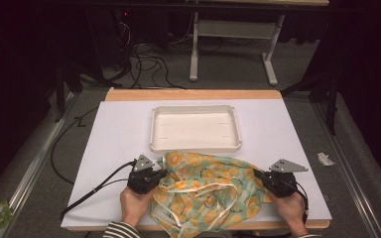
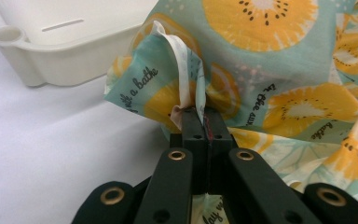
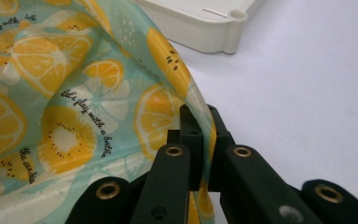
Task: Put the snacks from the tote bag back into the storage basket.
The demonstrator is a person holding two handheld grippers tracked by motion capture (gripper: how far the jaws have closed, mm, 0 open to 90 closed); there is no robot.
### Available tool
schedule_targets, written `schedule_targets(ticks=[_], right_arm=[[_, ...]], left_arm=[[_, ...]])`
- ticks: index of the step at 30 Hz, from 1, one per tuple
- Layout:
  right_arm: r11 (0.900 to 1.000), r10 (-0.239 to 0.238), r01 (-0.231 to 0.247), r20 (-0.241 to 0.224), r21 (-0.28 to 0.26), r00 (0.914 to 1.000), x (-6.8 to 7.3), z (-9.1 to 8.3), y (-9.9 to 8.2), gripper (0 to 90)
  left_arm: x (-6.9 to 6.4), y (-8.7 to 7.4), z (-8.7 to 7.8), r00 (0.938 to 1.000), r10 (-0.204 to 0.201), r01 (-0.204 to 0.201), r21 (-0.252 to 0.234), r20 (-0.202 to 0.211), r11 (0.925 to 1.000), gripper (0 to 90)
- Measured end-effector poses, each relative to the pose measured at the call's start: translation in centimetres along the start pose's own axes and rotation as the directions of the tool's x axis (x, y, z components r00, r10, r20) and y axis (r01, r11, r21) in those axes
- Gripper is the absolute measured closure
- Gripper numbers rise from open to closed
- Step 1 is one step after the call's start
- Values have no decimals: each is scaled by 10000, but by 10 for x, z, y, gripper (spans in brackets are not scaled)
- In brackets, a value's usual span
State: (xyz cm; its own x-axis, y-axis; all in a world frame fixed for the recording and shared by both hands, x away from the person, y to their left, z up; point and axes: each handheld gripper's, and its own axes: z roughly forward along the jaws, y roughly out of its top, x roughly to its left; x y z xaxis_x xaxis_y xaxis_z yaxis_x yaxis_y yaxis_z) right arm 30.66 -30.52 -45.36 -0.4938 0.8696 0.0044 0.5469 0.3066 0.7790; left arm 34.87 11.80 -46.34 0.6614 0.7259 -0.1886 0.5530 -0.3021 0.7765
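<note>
Jaws clenched on both: left gripper (image 1: 159,174) pinches cloth (image 1: 208,191) at its 9 o'clock edge, right gripper (image 1: 258,174) at 3. Cloth spans between, tray (image 1: 195,147) at 12.

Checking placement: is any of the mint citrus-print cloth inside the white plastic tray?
No: in the high view the mint citrus-print cloth lies on the table in front of the white plastic tray, whose inside is bare.
</note>
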Motion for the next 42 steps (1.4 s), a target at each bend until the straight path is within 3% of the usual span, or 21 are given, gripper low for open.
schedule_targets(ticks=[9,12,13,23,31,33,35,36,37,38,41,42], right_arm=[[10000,96,-96,160,7,9998,-7,-3,-3,900],[9997,237,-237,245,6,9994,-9,-4,-3,900],[9997,228,-228,284,11,9993,-10,-5,-4,900],[9987,501,-501,633,-12,9967,-21,-7,-5,900],[9976,674,-681,621,81,9958,-19,-2,-7,900],[9979,628,-635,643,89,9960,-18,-1,-6,876],[9979,646,-649,631,25,9959,-17,-2,-4,792],[9971,762,-758,636,-84,9951,-16,-4,-2,710],[9971,762,-758,636,-84,9951,-16,-4,-2,710],[9963,821,-804,641,-290,9946,-14,-8,1,618],[9958,811,-784,584,-466,9950,-12,-13,4,543],[9958,731,-695,618,-591,9954,-9,-18,7,497]], left_arm=[[-2,2,0,10000,-18,20,-281,79,9996,900],[-10,6,3,9989,468,-468,-124,-10,9988,900],[-11,7,4,9990,396,-391,-228,208,9990,900],[-15,7,5,9989,447,-443,-241,155,9987,897],[-13,7,4,9985,551,-550,-242,25,9982,888],[-12,7,3,9983,576,-575,-264,14,9980,878],[-12,8,2,9984,572,-572,-268,-7,9980,841],[-11,8,1,9983,587,-588,-284,-47,9979,802],[-11,8,1,9983,587,-588,-284,-47,9979,779],[-12,8,-1,9978,654,-656,-269,-82,9975,747],[-12,8,-2,9978,647,-650,-303,-115,9974,670],[-12,8,-4,9979,612,-618,-301,-203,9976,598]])
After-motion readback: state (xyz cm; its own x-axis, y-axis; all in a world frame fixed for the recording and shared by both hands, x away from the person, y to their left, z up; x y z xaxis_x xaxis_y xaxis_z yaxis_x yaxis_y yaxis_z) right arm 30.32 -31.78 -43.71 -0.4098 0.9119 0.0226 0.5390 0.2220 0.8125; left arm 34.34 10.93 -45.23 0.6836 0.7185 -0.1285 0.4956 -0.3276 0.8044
